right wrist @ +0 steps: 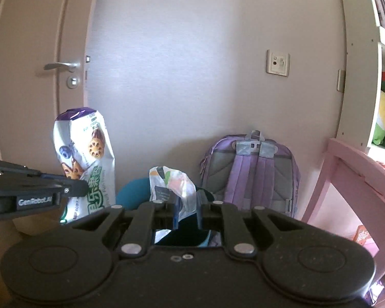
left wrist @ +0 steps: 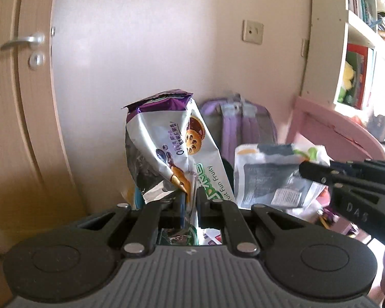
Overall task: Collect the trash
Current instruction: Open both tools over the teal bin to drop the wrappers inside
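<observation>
A crumpled purple and white cookie wrapper [left wrist: 164, 141] stands up from my left gripper [left wrist: 190, 197], which is shut on its lower end. In the right wrist view the same wrapper [right wrist: 87, 154] rises above the left gripper [right wrist: 80, 188] at the left edge. My right gripper [right wrist: 187, 209] is shut on a white and grey snack packet [right wrist: 172, 182] with an orange and green print. From the left wrist view that packet [left wrist: 267, 174] hangs flat to the right, pinched by the right gripper [left wrist: 304, 172]. Both grippers are lifted, side by side, facing the wall.
A purple backpack [right wrist: 251, 174] leans against the wall ahead. A beige door [right wrist: 38, 77] with a metal handle is on the left. On the right are a pink piece of furniture [right wrist: 346, 179] and a white bookshelf [left wrist: 359, 51]. A teal object [right wrist: 133, 192] lies low behind the packet.
</observation>
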A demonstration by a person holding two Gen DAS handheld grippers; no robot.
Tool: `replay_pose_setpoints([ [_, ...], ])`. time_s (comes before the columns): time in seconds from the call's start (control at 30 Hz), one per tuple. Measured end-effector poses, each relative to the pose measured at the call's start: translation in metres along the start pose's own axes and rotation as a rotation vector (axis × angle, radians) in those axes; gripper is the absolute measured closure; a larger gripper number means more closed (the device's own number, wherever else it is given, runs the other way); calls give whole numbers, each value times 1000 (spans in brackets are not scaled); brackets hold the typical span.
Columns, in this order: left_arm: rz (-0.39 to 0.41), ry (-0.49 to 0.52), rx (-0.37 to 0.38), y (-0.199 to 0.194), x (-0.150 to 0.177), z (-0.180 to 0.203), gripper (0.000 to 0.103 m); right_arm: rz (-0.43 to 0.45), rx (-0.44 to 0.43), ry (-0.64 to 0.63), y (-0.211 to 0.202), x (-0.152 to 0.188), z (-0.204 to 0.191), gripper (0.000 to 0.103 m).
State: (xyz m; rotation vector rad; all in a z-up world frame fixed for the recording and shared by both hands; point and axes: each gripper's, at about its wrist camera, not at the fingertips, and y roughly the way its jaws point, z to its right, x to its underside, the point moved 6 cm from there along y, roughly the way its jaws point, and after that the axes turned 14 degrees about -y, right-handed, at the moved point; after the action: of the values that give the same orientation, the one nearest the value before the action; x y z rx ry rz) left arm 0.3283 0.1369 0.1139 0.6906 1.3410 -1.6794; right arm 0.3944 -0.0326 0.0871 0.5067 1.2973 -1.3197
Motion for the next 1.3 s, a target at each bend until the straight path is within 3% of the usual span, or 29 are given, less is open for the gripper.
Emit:
replay_pose_setpoints([
  [0.2,-12,3,-48,63,-18,5,95,-59,-11,-31,44,13,-7,91],
  [0.5,-129,-10,-125,167,1,-1,95,-179,-47,-99,103,41,-25,89],
  [0.7,-199,-24,-154,212,19,-6,95,-222,-61,-98,121,51,-28,83],
  [0.87,-264,-69,-168,227,28,-20,92,-245,-77,-80,127,59,-25,69],
  [1.0,-285,-34,-206,238,34,-19,84,-232,-78,-76,121,61,-22,60],
  [1.07,-293,-53,-204,237,36,-18,51,-229,-76,-73,117,63,-20,59],
  [1.13,-278,-65,-197,232,35,-16,34,-228,-77,-61,112,63,-18,59],
  [1.3,-247,-55,-174,206,30,-10,33,-206,-87,-37,85,59,-14,58],
])
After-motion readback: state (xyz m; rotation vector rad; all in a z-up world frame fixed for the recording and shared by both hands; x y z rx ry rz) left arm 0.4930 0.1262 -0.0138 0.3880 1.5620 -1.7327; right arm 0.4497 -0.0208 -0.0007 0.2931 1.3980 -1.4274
